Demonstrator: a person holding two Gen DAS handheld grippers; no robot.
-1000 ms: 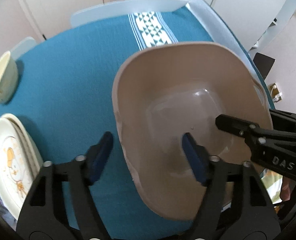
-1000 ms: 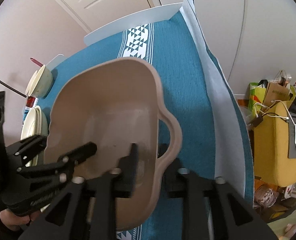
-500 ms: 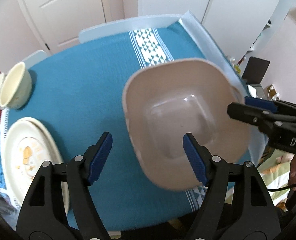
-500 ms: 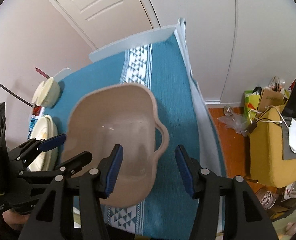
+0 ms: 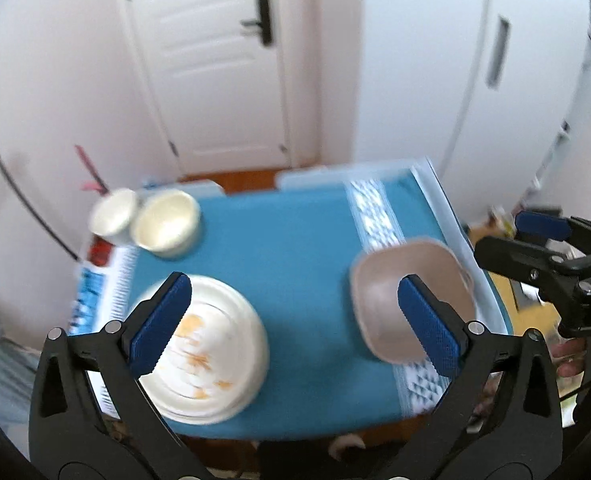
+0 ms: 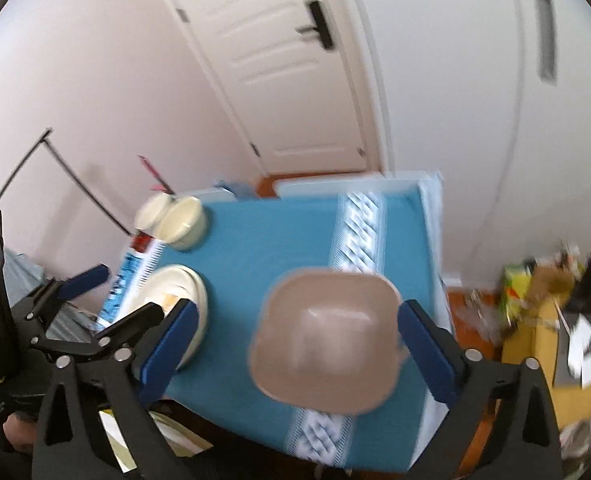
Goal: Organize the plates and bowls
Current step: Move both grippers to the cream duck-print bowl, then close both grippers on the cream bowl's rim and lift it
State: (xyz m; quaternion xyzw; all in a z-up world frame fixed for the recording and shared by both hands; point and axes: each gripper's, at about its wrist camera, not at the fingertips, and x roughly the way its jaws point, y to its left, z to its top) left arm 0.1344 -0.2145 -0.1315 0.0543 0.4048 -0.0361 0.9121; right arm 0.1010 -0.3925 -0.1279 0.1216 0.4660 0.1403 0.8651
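A beige square bowl with handles [image 5: 391, 292] [image 6: 327, 340] sits on the blue tablecloth [image 5: 279, 240] near the table's right front. A stack of cream plates with orange marks [image 5: 207, 356] [image 6: 183, 300] lies at the front left. Two cream bowls [image 5: 165, 226] [image 6: 183, 222] stand at the back left. My left gripper [image 5: 295, 328] is open and empty, high above the table. My right gripper [image 6: 295, 348] is open and empty, also high above it. Each gripper shows in the other's view, the right one [image 5: 543, 248] and the left one [image 6: 91, 300].
A white door [image 5: 215, 60] and white cupboards [image 5: 455, 60] stand behind the table. Yellow furniture with clutter [image 6: 543, 320] is on the floor to the right. The table edge [image 5: 447, 208] runs close to the beige bowl.
Both grippers let go of the beige bowl, opened wide and rose far back from the table. The bowl now rests on the cloth.
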